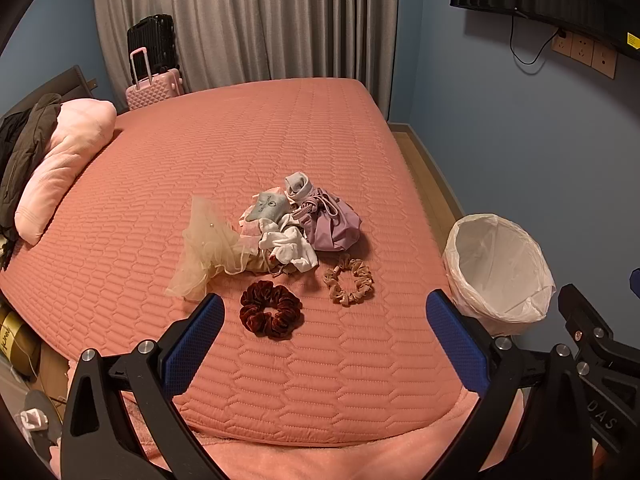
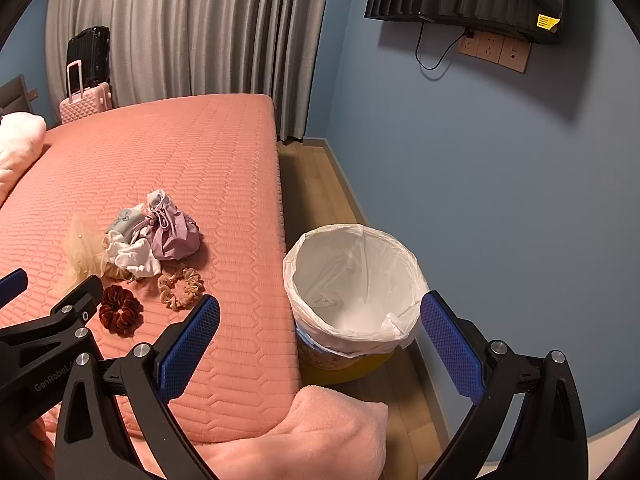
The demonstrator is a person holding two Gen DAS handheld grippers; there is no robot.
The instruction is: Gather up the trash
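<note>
Both the left gripper (image 1: 324, 320) and the right gripper (image 2: 320, 324) hang spread and empty over the near edge of the salmon quilted bed (image 1: 280, 128). The loose heap of crumpled cloth scraps and a lilac drawstring pouch (image 1: 280, 228), the dark red velvet scrunchie (image 1: 271, 310) and the beige scrunchie (image 1: 349, 280) lie on it, near the white-lined round bin (image 2: 352, 280) on the floor just beside the bed. A shallow pinch may snag only one limp piece or the quilt; scraps could drop between bed and bin.
</note>
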